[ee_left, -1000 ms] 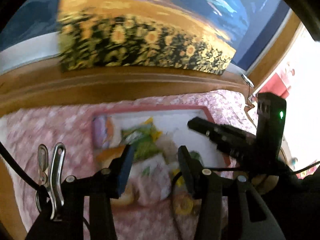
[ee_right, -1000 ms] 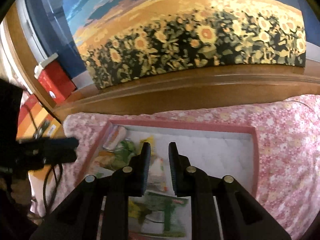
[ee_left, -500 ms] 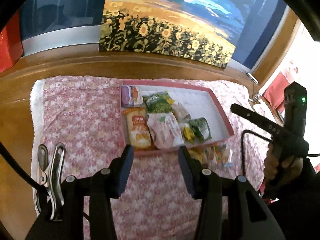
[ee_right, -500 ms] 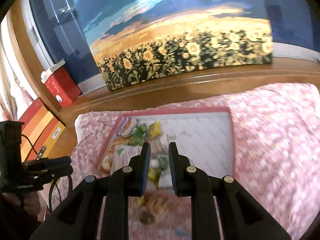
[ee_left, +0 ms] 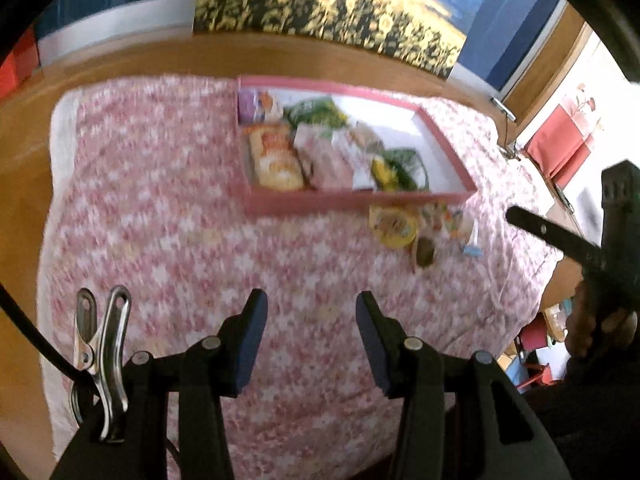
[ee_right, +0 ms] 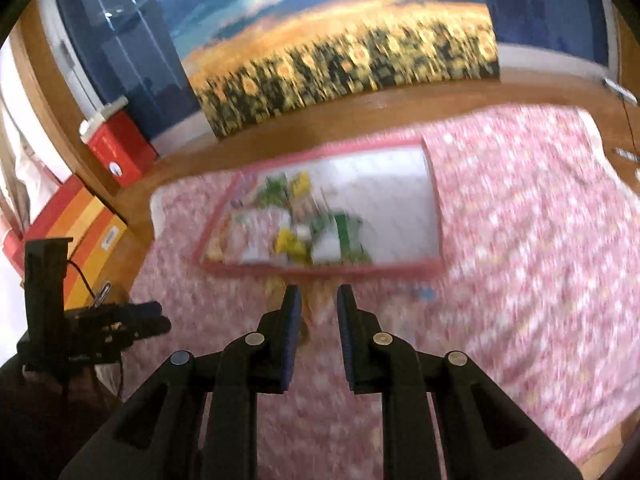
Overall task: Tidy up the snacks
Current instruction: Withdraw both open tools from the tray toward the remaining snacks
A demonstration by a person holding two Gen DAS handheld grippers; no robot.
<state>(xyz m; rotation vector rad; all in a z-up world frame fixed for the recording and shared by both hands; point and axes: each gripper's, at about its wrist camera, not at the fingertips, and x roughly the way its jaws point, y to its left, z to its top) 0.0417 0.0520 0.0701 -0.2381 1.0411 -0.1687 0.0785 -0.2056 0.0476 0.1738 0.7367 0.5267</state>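
Observation:
A pink-rimmed tray (ee_left: pixel 352 200) (ee_right: pixel 320 268) sits on a pink floral cloth and holds several snack packets in its left half. A yellow round snack (ee_left: pixel 394 222) and a few small packets (ee_left: pixel 452 220) lie on the cloth just in front of the tray. My left gripper (ee_left: pixel 312 320) is open and empty, well back from the tray. My right gripper (ee_right: pixel 318 312) is slightly open and empty, just short of the loose snacks, which are blurred and partly hidden behind its fingers. The right view is motion-blurred.
A sunflower painting (ee_right: pixel 340 60) leans on the wooden ledge behind the cloth. Red and orange boxes (ee_right: pixel 116 148) stand at the left. The other hand-held gripper (ee_left: pixel 580 248) shows at the right of the left view. The tray's right half (ee_right: pixel 400 208) is bare white.
Both grippers have pulled back and up from the tray, so the whole tray and the cloth now show. The right gripper's jaws have opened a little wider.

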